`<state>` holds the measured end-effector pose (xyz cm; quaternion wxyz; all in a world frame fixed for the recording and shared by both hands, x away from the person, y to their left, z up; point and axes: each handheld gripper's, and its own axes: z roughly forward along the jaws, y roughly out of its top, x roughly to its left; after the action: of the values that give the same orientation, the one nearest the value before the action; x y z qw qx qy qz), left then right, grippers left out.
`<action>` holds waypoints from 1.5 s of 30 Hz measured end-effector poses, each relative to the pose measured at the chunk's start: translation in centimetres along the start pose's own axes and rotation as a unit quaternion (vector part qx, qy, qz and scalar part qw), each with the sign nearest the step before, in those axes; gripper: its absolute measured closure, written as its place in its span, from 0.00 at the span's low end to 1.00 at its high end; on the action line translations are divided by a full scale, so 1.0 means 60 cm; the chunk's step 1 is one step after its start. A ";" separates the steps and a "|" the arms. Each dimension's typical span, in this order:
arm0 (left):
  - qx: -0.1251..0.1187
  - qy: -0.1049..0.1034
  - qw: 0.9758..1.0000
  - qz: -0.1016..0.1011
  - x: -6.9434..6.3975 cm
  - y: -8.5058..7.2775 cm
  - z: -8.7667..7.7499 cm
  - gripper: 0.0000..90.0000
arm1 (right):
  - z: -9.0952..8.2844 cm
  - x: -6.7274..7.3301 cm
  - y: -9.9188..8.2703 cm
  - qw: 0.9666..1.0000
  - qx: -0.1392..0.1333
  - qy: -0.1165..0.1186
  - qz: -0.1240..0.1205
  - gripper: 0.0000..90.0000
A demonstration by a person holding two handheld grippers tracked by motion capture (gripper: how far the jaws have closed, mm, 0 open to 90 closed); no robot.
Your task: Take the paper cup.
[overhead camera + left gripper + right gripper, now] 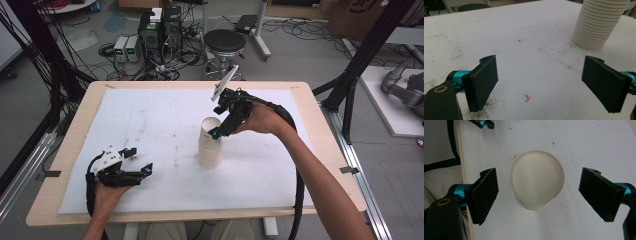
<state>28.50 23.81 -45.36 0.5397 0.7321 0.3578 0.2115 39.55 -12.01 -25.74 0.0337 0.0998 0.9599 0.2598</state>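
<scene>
A stack of white paper cups (209, 145) stands upright near the middle of the white mat (150, 120). My right gripper (218, 131) hangs open just above its rim, pointing down. Seen from the right gripper view, the top cup's round mouth (536, 178) lies between the two spread jaws, touching neither. My left gripper (140, 161) rests open low over the mat at the front left, holding nothing. The left gripper view has the ribbed cup stack (599, 23) at the upper right, beyond my open left gripper (540, 83).
The mat covers a wooden table (75, 130). A tiny red scrap (527, 98) lies on the mat between the left jaws. Behind the table are a black stool (225, 42), computer boxes (160, 30) and tangled cables on the floor.
</scene>
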 end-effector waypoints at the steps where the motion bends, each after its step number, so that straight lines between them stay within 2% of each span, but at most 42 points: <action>1: 0.001 0.000 1.000 0.000 0.000 0.000 0.000 0.15 | 0.001 0.000 0.000 1.000 0.004 0.001 0.000 0.18; 8: 0.001 0.000 1.000 -0.001 0.000 0.000 0.000 0.15 | 0.010 0.001 0.003 1.000 0.014 0.001 -0.005 0.18; 10: 0.002 -0.001 1.000 0.000 0.001 0.000 0.000 0.15 | 0.012 0.001 0.004 1.000 0.018 0.001 -0.006 0.24; 15: 0.001 0.000 1.000 -0.003 0.001 0.000 0.001 0.15 | 0.015 0.000 0.003 1.000 0.014 0.002 -0.005 0.29; 18: 0.001 -0.001 1.000 -0.002 0.001 0.000 0.001 0.15 | 0.017 -0.001 -0.001 1.000 0.018 0.003 -0.007 0.40; 29: 0.002 0.000 1.000 -0.002 0.000 0.000 0.001 0.15 | 0.013 0.001 -0.002 1.000 0.015 0.000 -0.006 0.41; 34: 0.003 0.000 1.000 -0.002 0.000 0.000 0.001 0.15 | 0.010 0.001 -0.003 1.000 0.008 -0.004 -0.015 0.41; 43: 0.004 0.000 1.000 -0.002 0.000 0.000 0.001 0.15 | -0.012 0.005 -0.001 1.000 -0.013 -0.007 -0.012 0.42; 45: 0.003 0.000 1.000 -0.002 0.000 0.000 0.002 0.15 | -0.040 0.004 0.008 0.999 -0.028 -0.013 -0.015 0.43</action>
<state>28.58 23.76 -45.37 0.5379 0.7328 0.3605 0.2093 39.09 -12.72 -23.46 0.0525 0.0877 0.9531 0.2847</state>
